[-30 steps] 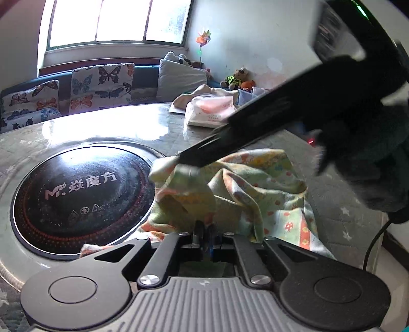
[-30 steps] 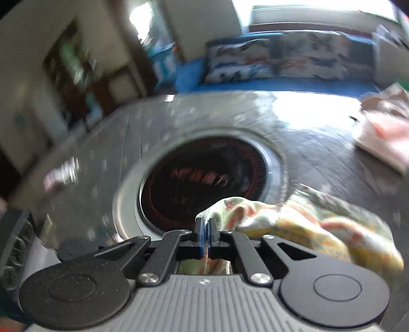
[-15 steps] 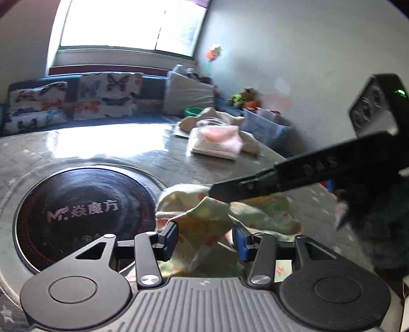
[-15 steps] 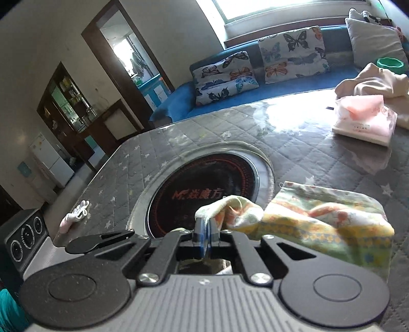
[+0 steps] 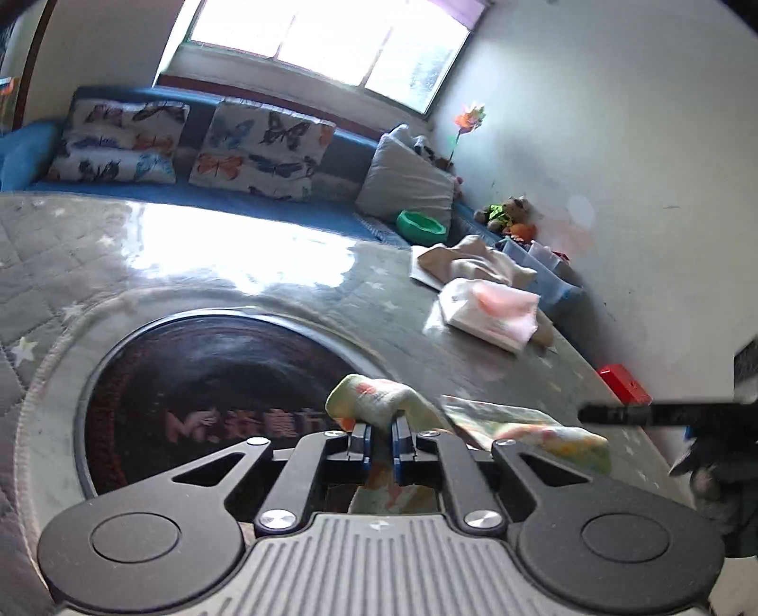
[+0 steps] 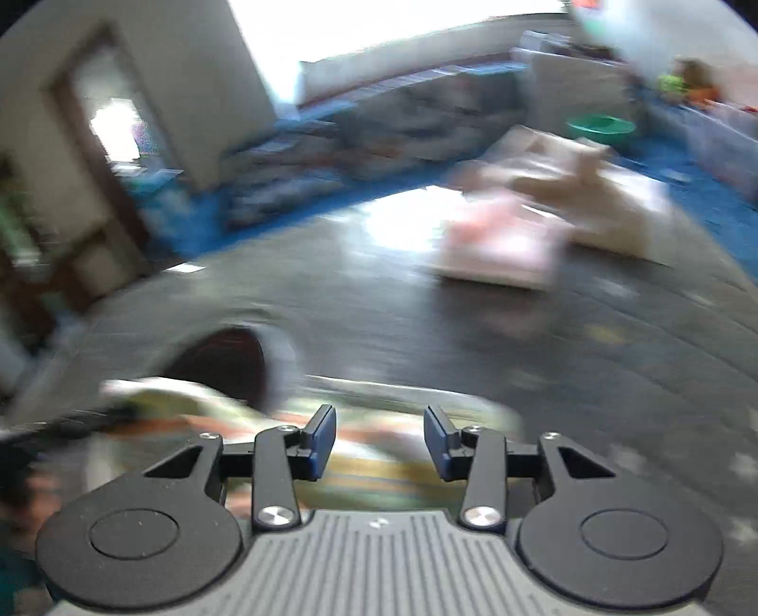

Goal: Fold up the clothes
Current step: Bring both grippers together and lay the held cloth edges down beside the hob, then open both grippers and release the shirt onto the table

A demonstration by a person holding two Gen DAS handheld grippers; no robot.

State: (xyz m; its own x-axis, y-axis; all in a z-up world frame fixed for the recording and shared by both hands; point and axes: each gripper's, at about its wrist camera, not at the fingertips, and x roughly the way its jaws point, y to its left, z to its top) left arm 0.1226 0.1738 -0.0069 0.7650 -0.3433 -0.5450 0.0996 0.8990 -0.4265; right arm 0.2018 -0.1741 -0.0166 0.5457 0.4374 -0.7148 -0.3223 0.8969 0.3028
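Cloth [image 5: 379, 403] lies bunched on the table [image 5: 142, 251] by the dark round plate, pinched in the left hand-held gripper [image 5: 379, 438]. Right hand-held gripper [image 6: 379, 440] is opening, apparently empty through blur; regrip an edge before smoothing the fold.

Daylight from the window [image 5: 327, 42] at upper centre blows out white and throws glare on the table [image 5: 227, 256], fisheye bending the edges, while the right wrist view is smeared throughout by motion blur.
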